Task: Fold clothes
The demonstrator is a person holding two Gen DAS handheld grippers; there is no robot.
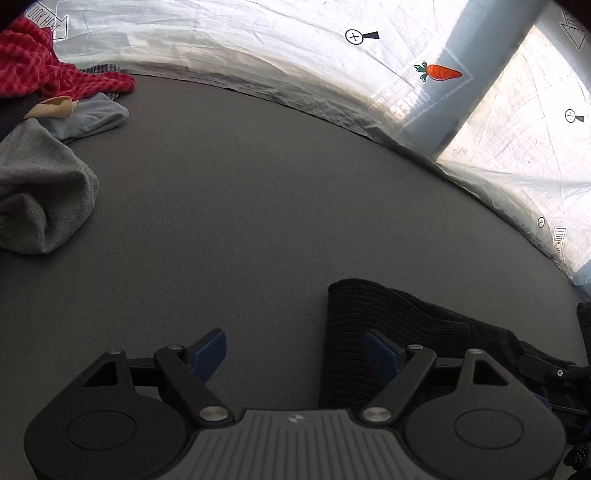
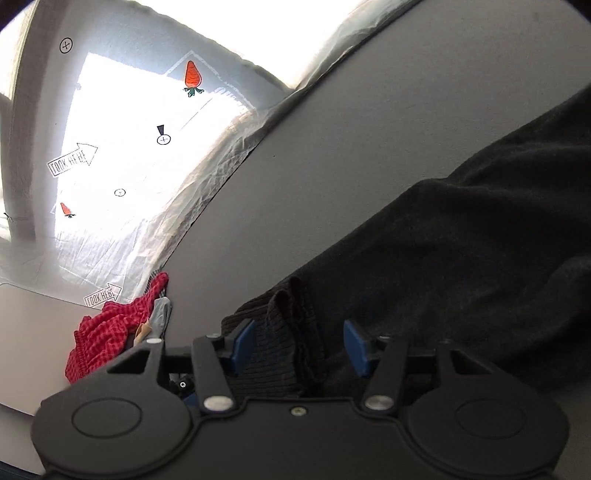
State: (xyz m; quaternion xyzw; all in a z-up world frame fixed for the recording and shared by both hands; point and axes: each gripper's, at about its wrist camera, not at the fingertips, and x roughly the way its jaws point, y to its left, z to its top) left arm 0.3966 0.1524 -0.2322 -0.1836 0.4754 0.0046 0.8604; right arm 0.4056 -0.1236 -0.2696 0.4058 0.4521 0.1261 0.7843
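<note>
We are holding the left gripper (image 1: 295, 350) released, black garment (image 1: 388, 332) at three o'clock. Right gripper (image 2: 299, 343) is straddling its ribbed hem (image 2: 284, 332), pads apart.

We see a matt ribbed-knit black garment (image 2: 461, 258), a finely grained grey bench (image 1: 240, 206), and a crinkled plastic sheet (image 1: 229, 33).

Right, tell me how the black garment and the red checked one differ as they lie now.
The black garment lies spread over the grey table at the grippers; the red checked garment sits crumpled in a pile of clothes at the table's far edge. The black one's ribbed hem stands between the right gripper pads, which do not visibly press it; the red one is far from both grippers. The black is plain, the red patterned. Neither is folded yet.
</note>
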